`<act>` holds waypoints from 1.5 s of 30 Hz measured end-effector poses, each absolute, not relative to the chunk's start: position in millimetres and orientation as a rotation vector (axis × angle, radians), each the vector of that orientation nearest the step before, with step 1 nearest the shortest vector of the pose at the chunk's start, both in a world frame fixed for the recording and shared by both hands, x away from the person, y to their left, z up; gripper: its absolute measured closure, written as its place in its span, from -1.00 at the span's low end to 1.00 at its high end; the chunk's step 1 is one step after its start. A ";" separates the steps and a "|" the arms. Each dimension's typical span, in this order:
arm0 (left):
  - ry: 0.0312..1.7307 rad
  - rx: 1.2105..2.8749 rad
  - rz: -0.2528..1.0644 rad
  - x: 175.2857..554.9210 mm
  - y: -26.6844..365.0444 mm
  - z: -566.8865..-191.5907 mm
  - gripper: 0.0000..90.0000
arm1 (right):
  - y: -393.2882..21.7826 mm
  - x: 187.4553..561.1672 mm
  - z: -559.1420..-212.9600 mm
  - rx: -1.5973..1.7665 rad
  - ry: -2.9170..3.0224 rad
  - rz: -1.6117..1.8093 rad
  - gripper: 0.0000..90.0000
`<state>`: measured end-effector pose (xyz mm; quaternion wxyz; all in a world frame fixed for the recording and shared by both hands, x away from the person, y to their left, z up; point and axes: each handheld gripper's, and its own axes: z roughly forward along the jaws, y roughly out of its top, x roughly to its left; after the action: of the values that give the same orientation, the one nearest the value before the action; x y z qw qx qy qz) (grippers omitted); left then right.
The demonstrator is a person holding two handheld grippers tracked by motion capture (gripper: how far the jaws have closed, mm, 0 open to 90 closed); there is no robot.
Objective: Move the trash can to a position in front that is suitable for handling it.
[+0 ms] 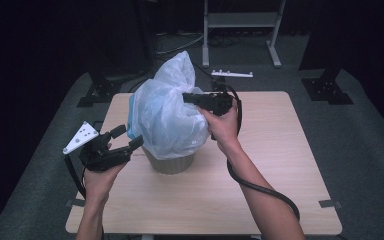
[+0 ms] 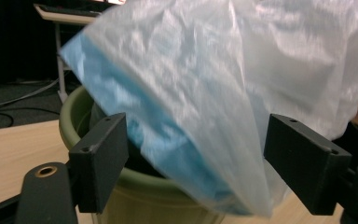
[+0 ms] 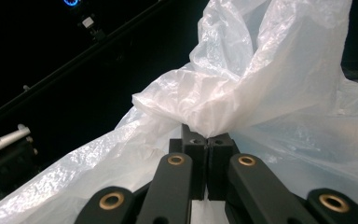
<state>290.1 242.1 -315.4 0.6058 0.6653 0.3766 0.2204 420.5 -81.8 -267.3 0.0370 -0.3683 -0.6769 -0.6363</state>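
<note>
A translucent white plastic bag (image 1: pixel 167 112) with a blue band drapes over a round olive-green bin (image 1: pixel 174 164) on the wooden table (image 1: pixel 270 165). My right gripper (image 1: pixel 189 98) is shut on a bunched fold of the bag (image 3: pixel 205 105) up near its top, and its two jaws are pressed together. My left gripper (image 1: pixel 126 137) is open at the bag's lower left side. In the left gripper view its two jaws stand wide apart on either side of the hanging bag (image 2: pixel 223 102), just above the bin's rim (image 2: pixel 74 105).
A metal stand (image 1: pixel 242 22) and a white bar (image 1: pixel 231 73) stand on the dark floor behind the table. Black frame feet (image 1: pixel 327 90) flank the table's far corners. Cables trail from both grippers across the tabletop.
</note>
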 end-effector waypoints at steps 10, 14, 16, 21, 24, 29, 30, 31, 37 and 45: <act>0.885 1.539 0.518 281.7 247.8 -330.4 -0.72 | -96.3 422.4 -236.2 -1.134 -2.022 -2.033 0.99; 0.889 1.561 0.519 283.2 247.8 -335.5 -0.78 | -102.6 422.1 -222.1 -1.132 -2.019 -2.066 0.99; 0.888 1.562 0.518 282.7 247.8 -336.1 -0.78 | -104.2 421.5 -218.6 -1.130 -2.017 -2.075 0.99; 0.891 1.559 0.508 283.0 248.4 -340.8 -0.79 | -115.5 417.8 -204.4 -1.135 -2.021 -2.112 0.99; 0.890 1.563 0.508 282.7 248.8 -341.6 -0.79 | -123.5 416.3 -197.8 -1.150 -2.022 -2.131 0.99; 0.880 1.570 0.519 280.9 249.8 -341.2 -0.80 | -137.9 414.6 -186.8 -1.199 -2.026 -2.149 0.99; 0.880 1.570 0.519 280.9 249.8 -341.2 -0.80 | -137.9 414.6 -186.8 -1.199 -2.026 -2.149 0.99; 0.881 1.563 0.517 280.3 252.3 -340.9 -0.80 | -144.6 415.7 -186.5 -1.229 -2.025 -2.150 0.99; 0.894 1.562 0.525 277.7 257.3 -340.8 -0.80 | -162.1 420.4 -195.7 -1.297 -1.988 -2.143 0.99; 0.892 1.578 0.509 276.7 252.4 -343.2 -0.80 | -187.6 422.3 -210.1 -1.383 -1.968 -2.122 0.99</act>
<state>276.7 252.4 -343.2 0.5886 0.6775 0.3830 0.2187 422.3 -187.6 -210.1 -0.0332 -0.4309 -0.6132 -0.6612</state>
